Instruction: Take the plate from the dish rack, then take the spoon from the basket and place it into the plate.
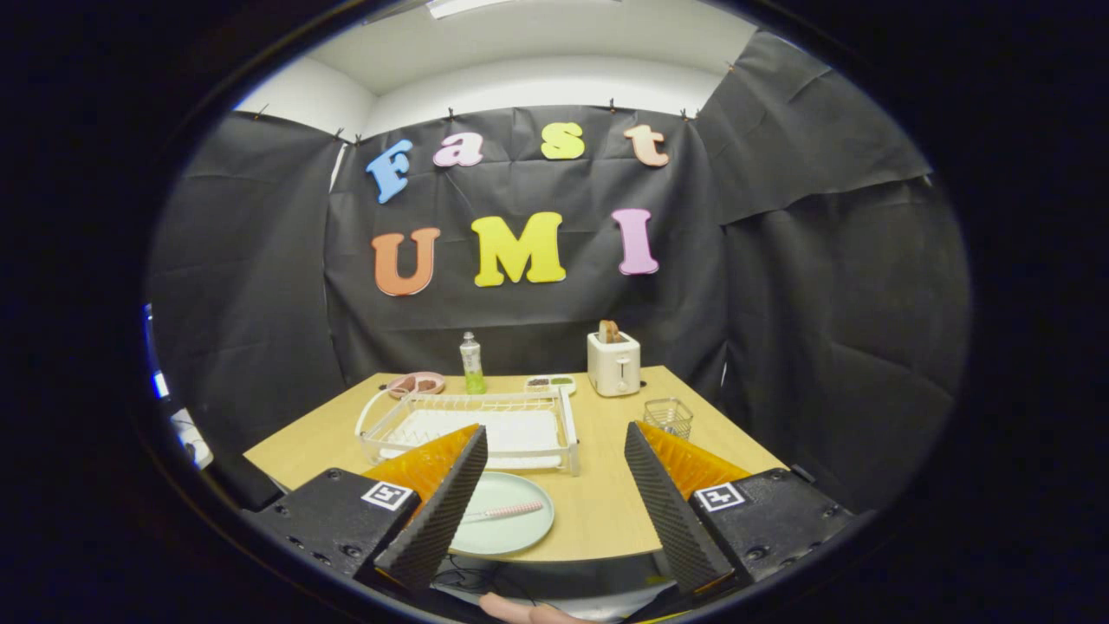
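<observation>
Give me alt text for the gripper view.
A spoon lies on a pale green plate on a wooden table, between the open gripper fingers. Beyond stand a white dish rack, wire basket and toaster.

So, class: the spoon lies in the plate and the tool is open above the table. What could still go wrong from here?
1. The plate sits close to the table's near edge; a knock from the open tool as it draws away might push it off.
2. The spoon lies loose across the plate, so a nudge could roll it out.
3. The dish rack stands just beyond the plate; a forward swing could catch its rim.
</observation>
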Motion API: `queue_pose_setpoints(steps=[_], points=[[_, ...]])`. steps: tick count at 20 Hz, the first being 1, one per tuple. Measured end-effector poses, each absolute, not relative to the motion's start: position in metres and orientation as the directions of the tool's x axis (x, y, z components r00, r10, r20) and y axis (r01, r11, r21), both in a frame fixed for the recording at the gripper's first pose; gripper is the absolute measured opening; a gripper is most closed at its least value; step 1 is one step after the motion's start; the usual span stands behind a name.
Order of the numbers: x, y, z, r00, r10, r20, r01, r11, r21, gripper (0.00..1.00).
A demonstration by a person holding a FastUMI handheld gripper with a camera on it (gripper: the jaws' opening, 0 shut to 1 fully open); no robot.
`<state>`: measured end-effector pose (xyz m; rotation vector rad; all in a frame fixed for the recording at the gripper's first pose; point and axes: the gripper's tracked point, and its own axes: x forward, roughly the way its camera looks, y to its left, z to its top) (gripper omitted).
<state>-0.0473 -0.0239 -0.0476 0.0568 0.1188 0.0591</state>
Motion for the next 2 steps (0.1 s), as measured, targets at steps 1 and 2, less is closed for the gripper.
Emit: queue_pose_setpoints(steps=[1, 2], points=[[-0.0466, -0.0242, -0.049, 0.991, 0.064, -0.118, -0.057, 0.996, 0.062, 1.0], [-0.0457, -0.0242, -0.0495, 0.991, 0.065, -0.119, -0.058, 0.996, 0.062, 1.0]])
